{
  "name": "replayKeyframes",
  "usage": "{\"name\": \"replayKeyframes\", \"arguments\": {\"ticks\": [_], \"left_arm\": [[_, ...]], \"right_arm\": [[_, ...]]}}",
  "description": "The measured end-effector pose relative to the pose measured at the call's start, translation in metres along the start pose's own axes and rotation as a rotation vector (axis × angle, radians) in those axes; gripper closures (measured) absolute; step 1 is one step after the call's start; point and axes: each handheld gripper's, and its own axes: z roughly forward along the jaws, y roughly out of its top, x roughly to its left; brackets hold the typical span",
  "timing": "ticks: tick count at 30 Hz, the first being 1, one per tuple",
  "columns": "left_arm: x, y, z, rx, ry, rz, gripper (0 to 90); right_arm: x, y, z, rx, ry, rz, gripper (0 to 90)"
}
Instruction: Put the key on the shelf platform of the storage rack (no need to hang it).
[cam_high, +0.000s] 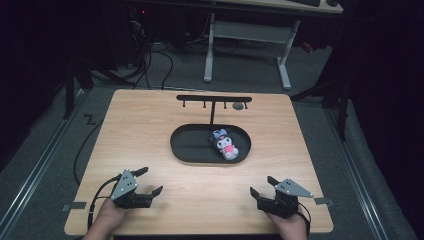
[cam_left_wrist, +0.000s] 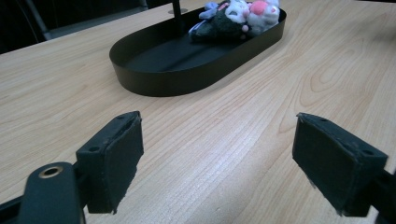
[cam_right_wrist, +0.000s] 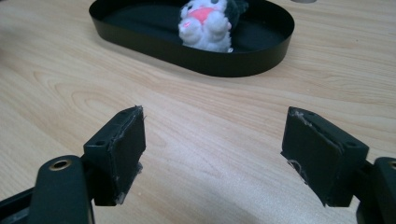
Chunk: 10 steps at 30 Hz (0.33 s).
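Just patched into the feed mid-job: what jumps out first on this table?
The plush toy, pink, white and dark, lies in the right half of the black oval tray at mid-table, the one spot of colour. A black hook rack rises from behind the tray's far edge. The left gripper and right gripper sit near the front edge, both open and holding nothing.

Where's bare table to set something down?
Free: the wood between the left gripper and right gripper, in front of the black tray, and the strips on either side of it. Crowded: the tray's right half, where the plush toy lies, and around the hook stand.
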Motion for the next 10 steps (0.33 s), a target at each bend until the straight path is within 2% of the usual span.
{"name": "replayKeyframes", "arguments": {"ticks": [6,9,10], "left_arm": [[0.001,-0.0003,0.0001,-0.005,-0.005,-0.007,17.0],[0.002,-0.0001,0.0011,-0.007,-0.004,-0.009,17.8],[0.0023,-0.0001,0.0011,-0.008,-0.004,-0.012,18.3]], "right_arm": [[-0.0017,-0.0018,0.0053,0.013,0.002,-0.006,21.8],[-0.0023,-0.0033,0.0058,0.016,0.0,0.007,21.7],[-0.0029,-0.0042,0.0058,0.013,-0.001,0.025,21.7]]}}
